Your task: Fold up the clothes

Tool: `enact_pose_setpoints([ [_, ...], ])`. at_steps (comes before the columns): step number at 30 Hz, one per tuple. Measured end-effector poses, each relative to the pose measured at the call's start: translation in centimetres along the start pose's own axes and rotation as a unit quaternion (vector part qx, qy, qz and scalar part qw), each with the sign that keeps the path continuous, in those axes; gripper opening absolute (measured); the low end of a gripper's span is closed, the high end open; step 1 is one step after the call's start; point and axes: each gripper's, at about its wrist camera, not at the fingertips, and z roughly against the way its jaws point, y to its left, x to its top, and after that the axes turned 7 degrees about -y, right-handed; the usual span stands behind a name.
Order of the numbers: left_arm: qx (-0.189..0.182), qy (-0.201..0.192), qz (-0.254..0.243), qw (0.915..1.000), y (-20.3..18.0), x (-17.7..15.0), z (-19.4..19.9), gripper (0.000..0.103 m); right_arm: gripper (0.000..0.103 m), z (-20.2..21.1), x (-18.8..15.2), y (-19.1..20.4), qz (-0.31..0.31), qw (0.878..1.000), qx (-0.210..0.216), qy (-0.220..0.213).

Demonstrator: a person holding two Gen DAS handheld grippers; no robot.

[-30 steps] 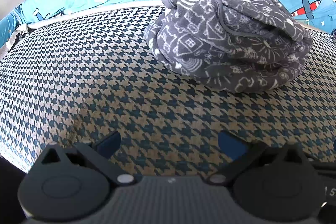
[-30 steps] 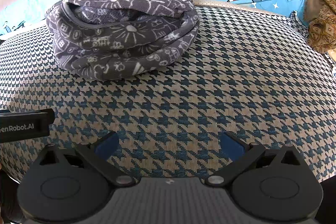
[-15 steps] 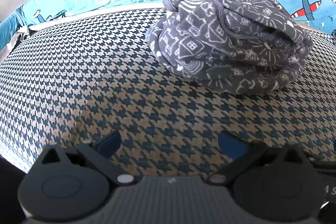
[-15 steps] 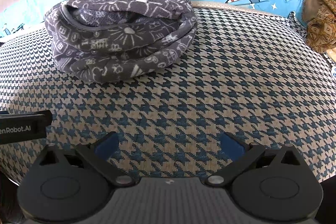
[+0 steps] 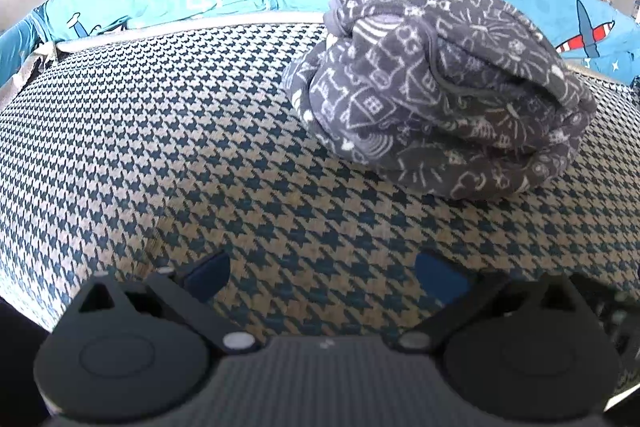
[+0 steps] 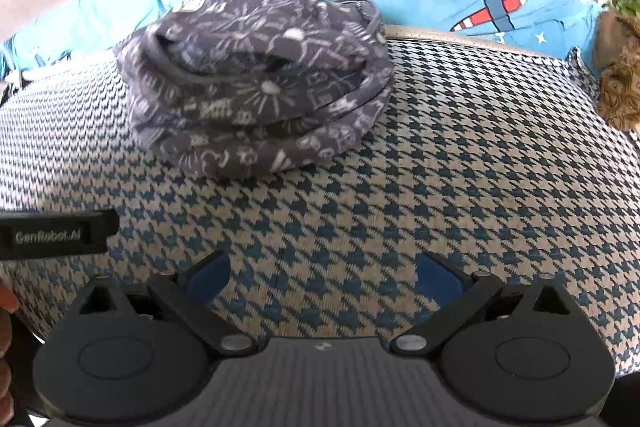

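Here the folded garment (image 5: 440, 95) lies crosswise beyond both grippers' released fingers (image 5: 208, 273).

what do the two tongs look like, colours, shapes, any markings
Both look alike. The left tongs and right tongs have a ribbed dark grey body, two round black discs with triangular cutouts, black linkage bars on silver pivots, and blue pads at the fingertips. In the right wrist view, a black bar printed "GenRobot.AI" shows at the left. No cables or sleeves visible.
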Motion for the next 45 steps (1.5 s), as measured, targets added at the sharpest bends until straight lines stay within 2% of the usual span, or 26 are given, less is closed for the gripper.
enact_pose_setpoints([
  [5,0.005,0.001,0.005,1.0000,-0.3,0.7,-0.6,0.103,0.095,-0.2,2.1,-1.7,-0.037,0.999,0.020,-0.010],
  [12,0.005,0.008,0.007,0.9999,-1.0,2.4,-1.3,0.103,0.095,-1.1,5.9,-1.2,0.003,0.998,0.033,-0.051],
  [19,0.007,-0.015,-0.005,0.9999,-1.5,6.3,-2.0,0.103,0.095,-2.4,8.7,0.1,0.043,0.993,0.047,-0.098],
  [24,0.005,-0.039,-0.020,0.9990,-1.9,9.4,-2.6,0.103,0.095,-4.7,10.1,0.5,0.051,0.992,0.048,-0.103],
  [28,0.008,-0.040,-0.039,0.9984,-2.6,11.4,-4.3,0.103,0.094,-6.2,10.8,0.4,0.042,0.992,0.055,-0.107],
  [29,0.007,-0.037,-0.043,0.9984,-2.8,11.8,-4.7,0.103,0.088,-6.6,11.0,0.4,0.039,0.992,0.056,-0.109],
  [30,0.006,-0.034,-0.044,0.9985,-2.9,11.9,-5.2,0.103,0.073,-6.9,11.2,0.3,0.034,0.992,0.058,-0.110],
  [31,0.006,-0.034,-0.041,0.9986,-2.8,12.0,-5.3,0.103,0.064,-7.1,11.3,0.1,0.027,0.992,0.061,-0.108],
  [32,0.006,-0.034,-0.039,0.9987,-2.8,12.0,-5.5,0.103,0.047,-7.2,11.5,-0.1,0.019,0.992,0.063,-0.107],
  [33,0.007,-0.037,-0.033,0.9987,-2.7,12.0,-5.5,0.103,0.037,-7.1,11.5,-0.5,0.008,0.992,0.065,-0.110],
  [34,0.007,-0.039,-0.027,0.9988,-2.6,11.9,-5.6,0.103,0.031,-7.0,11.6,-0.8,-0.004,0.991,0.066,-0.113],
  [35,0.008,-0.041,-0.021,0.9989,-2.5,11.9,-5.6,0.103,0.017,-6.8,11.6,-1.1,-0.015,0.991,0.067,-0.115],
  [36,0.013,-0.043,-0.023,0.9987,-2.6,11.8,-5.5,0.103,0.011,-6.6,11.7,-1.4,-0.025,0.990,0.068,-0.119],
  [39,0.028,-0.051,-0.028,0.9979,-2.7,11.4,-5.3,0.103,0.004,-5.5,11.5,-2.2,-0.032,0.988,0.037,-0.145],
  [42,0.027,-0.056,-0.034,0.9975,-3.0,11.3,-4.8,0.103,0.004,-5.0,11.4,-3.4,-0.040,0.987,-0.003,-0.154],
  [45,0.024,-0.066,-0.033,0.9970,-2.7,11.1,-4.2,0.103,0.004,-4.6,11.3,-4.4,-0.046,0.988,0.020,-0.147],
])
